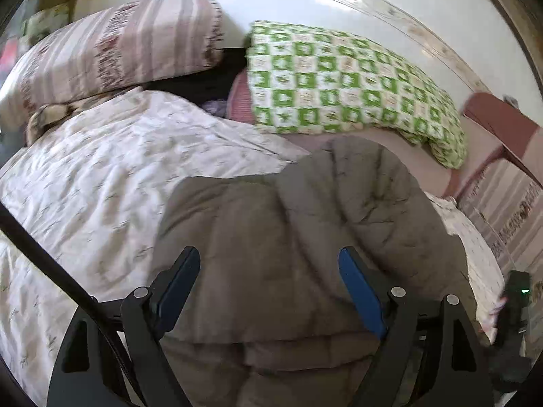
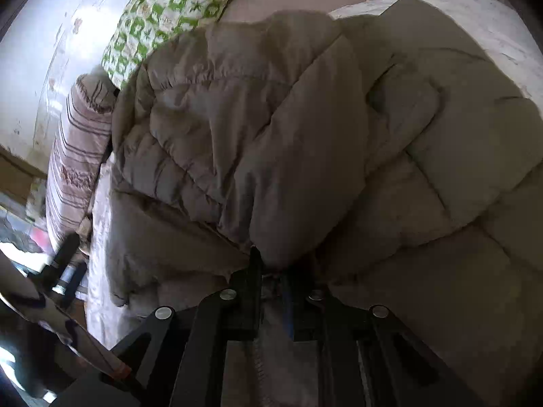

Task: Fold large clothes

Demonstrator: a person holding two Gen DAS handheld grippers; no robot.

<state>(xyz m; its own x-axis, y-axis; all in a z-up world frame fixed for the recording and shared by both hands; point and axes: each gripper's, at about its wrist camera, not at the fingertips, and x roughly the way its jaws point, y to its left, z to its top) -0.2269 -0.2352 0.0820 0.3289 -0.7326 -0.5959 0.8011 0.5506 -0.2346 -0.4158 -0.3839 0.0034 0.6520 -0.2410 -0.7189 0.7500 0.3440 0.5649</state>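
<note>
The grey-brown puffer jacket (image 1: 292,224) lies rumpled on the bed's pale floral quilt (image 1: 101,176). The right claw (image 2: 271,268) is pressed together, pinching a jacket fold. The left claw (image 1: 268,271) hovers spread over the jacket, a green checked pillow (image 1: 342,81) beyond it.

The grey-brown puffer jacket (image 1: 298,237) fills the bed directly ahead of the left gripper (image 1: 269,271), whose spread fingers have nothing between them but that padding. To its left the white floral quilt (image 1: 101,176) lies low and passable, while the striped bolster (image 1: 112,51) and green checked pillow (image 1: 342,84) wall off the far side (a dark gap separates them). The right gripper (image 2: 275,271) is hemmed in by jacket folds.
</note>
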